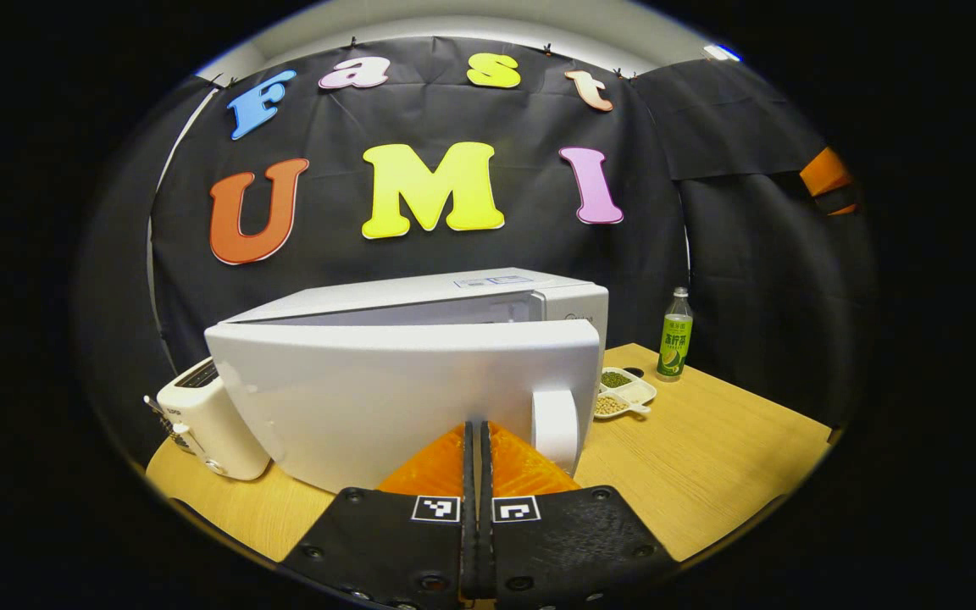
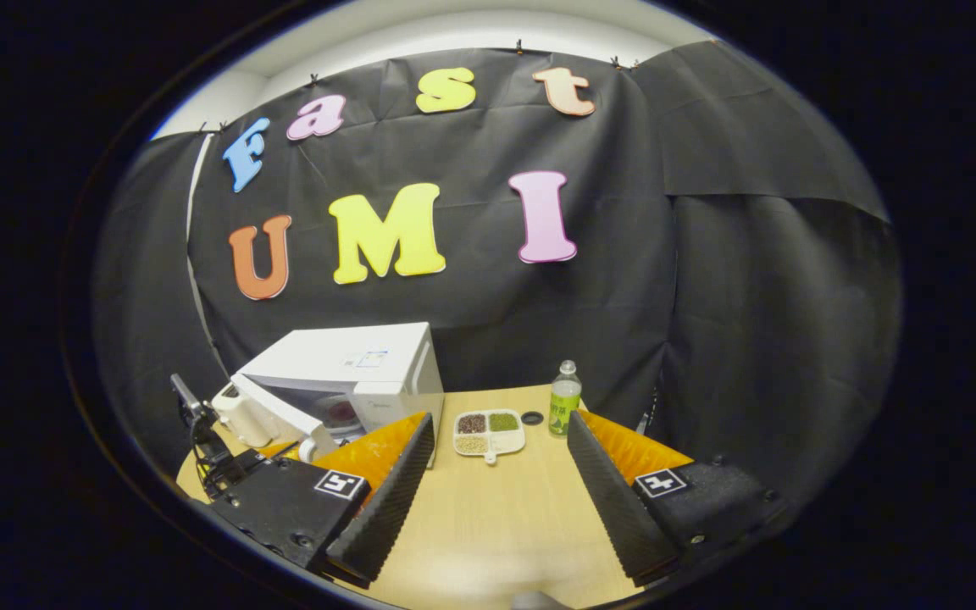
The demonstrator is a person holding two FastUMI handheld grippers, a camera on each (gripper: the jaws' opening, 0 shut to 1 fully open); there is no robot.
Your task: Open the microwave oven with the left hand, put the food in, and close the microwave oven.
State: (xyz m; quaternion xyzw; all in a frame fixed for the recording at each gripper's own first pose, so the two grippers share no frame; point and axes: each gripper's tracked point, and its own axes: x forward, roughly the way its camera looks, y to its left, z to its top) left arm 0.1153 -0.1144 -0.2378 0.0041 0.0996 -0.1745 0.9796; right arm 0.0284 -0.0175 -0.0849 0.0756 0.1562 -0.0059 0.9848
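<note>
The white microwave stands on the wooden table with its door swung partly open toward me. My left gripper is shut with nothing between its fingers, its tips against the door's lower front just left of the white handle. The food is a white divided tray of beans and grains, lying to the right of the microwave. In the right gripper view, the tray lies ahead of my open right gripper, which hovers above the table. The microwave shows its door ajar.
A white toaster stands left of the microwave. A green-labelled bottle stands at the back right, also seen as the bottle behind the tray. A small dark round object lies between tray and bottle. Bare tabletop stretches in front.
</note>
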